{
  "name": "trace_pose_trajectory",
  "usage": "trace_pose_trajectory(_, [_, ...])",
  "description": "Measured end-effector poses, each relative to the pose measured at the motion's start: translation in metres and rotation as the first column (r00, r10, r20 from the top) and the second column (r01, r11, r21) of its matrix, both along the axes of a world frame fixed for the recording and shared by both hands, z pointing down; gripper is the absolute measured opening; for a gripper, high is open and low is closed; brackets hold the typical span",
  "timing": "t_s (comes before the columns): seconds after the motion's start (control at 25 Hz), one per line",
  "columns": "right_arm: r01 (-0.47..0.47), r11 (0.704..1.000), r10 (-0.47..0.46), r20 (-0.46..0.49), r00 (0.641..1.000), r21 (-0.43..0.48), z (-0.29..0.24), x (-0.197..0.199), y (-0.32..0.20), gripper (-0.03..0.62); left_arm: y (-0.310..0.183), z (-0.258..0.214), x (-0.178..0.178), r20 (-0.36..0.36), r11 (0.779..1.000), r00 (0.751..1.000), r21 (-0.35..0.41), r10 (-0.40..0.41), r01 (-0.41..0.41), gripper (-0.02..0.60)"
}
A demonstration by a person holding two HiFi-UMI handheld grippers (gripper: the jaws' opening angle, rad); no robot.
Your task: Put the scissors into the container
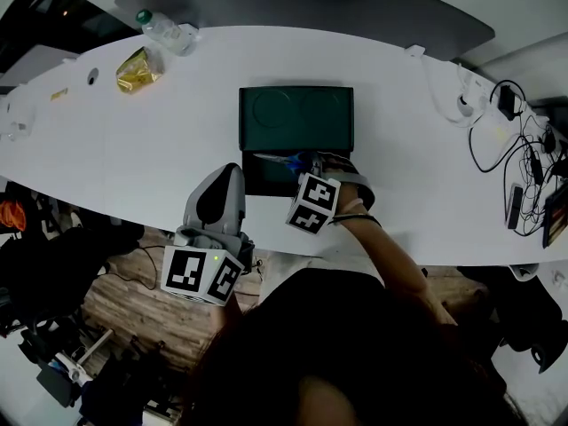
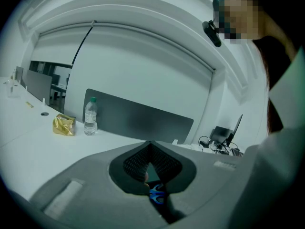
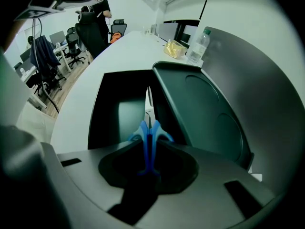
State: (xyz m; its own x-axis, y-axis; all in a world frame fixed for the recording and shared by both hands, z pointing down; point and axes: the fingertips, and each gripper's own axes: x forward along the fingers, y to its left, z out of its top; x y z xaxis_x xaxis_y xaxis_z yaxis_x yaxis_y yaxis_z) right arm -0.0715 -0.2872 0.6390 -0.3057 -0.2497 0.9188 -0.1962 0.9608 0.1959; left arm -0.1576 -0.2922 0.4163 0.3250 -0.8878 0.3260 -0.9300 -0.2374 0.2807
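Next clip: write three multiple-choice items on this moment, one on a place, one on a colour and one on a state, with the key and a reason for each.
1. Where are the scissors relative to the container?
A) lying inside it, let go
B) held in the right gripper's jaws above it
C) lying far off to one side

2. What colour are the scissors' handles?
A) red
B) blue
C) yellow

3. How is the container's lid?
A) shut
B) open, swung back
C) taken off

Key: 1 B, the right gripper view shows the jaws clamped on the handles, blades pointing into the container. 2 B, the handles show blue in that view. 3 B, the inside is exposed.
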Motion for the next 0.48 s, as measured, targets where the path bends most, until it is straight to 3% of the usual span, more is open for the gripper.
trace_pose_trajectory(0.48, [0.003,1.0,-0.003,-0.006,1.0,-0.023,0.0041,-0.0039,0.0012,0.094,0.001,0.0025,-0.0029,0.002,1.0,1.0,-0.009,-0.003,0.003,0.012])
